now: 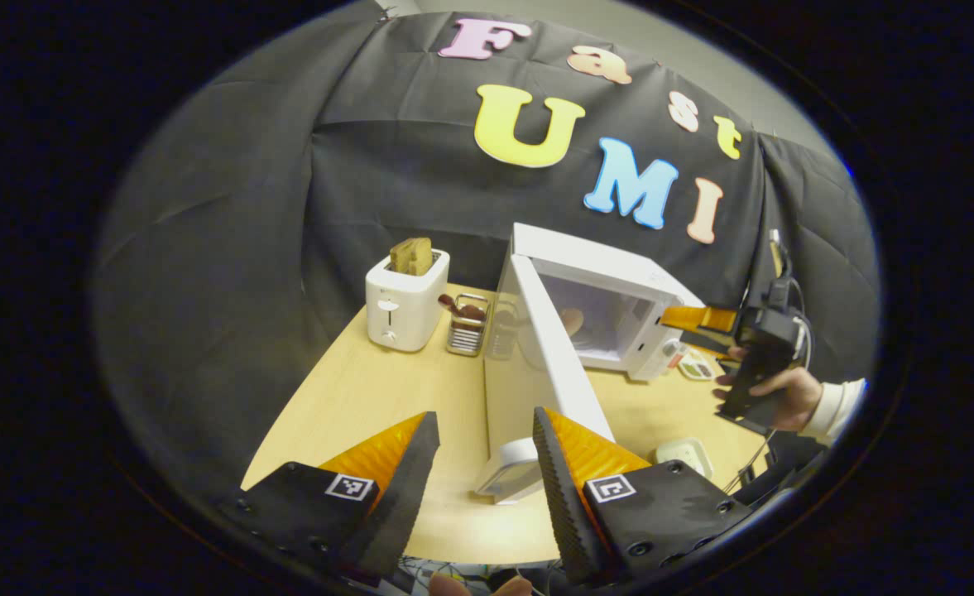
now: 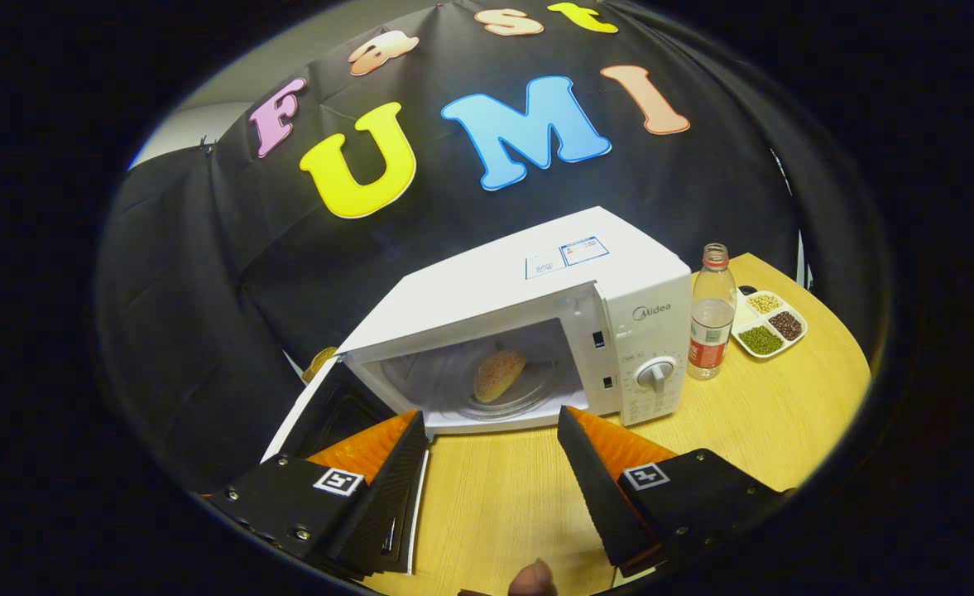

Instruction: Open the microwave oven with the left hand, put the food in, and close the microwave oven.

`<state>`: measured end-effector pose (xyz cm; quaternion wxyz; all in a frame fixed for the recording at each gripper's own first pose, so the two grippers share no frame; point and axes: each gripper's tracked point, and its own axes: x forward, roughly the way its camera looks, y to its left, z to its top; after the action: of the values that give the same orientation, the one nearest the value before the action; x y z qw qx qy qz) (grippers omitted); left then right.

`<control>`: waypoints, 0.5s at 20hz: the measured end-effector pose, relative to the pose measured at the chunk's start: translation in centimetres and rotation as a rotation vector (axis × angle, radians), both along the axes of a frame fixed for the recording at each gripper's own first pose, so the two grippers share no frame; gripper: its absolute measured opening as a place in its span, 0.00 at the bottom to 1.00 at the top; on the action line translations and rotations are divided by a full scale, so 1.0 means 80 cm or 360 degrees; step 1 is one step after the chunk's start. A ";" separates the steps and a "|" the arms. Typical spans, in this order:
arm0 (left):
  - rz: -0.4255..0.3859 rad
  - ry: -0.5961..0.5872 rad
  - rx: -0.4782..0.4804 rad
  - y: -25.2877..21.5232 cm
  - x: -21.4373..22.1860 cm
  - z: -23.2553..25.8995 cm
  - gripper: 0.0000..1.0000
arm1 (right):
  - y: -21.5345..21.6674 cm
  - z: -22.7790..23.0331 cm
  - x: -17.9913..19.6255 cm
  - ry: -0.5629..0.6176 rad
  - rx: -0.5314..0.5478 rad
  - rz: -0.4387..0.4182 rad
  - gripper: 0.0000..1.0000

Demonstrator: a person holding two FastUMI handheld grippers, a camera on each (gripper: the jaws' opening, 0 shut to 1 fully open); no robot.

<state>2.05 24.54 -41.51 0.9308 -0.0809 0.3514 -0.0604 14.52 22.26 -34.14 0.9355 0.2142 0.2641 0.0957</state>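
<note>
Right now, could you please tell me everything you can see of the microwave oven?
The microwave oven is a white box with a glossy, painted-metal look, standing upright on the light wooden table before the black cloth wall. Its door is swung wide open on the left hinge. A bread roll lies on the glass turntable inside. The control panel on its right carries a round dial, and stickers sit on top. A plastic bottle stands just right of it. Neither gripper touches it.
</note>
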 end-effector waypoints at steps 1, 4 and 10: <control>-0.0011 0.0005 0.0027 -0.001 -0.003 -0.008 0.78 | -0.007 0.002 -0.017 0.0002 -0.0006 0.0013 0.98; 0.0035 -0.0041 0.0173 0.012 0.002 -0.015 0.78 | -0.022 0.005 -0.064 0.0006 -0.0018 0.0071 0.98; 0.0047 -0.0041 0.0206 -0.003 0.017 -0.029 0.84 | -0.038 0.019 -0.135 0.0031 0.0110 0.0055 0.98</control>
<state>3.39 24.27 -43.84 0.9392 -0.0248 0.3415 -0.0247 3.73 19.24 -32.58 0.9232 0.2426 0.2735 0.1186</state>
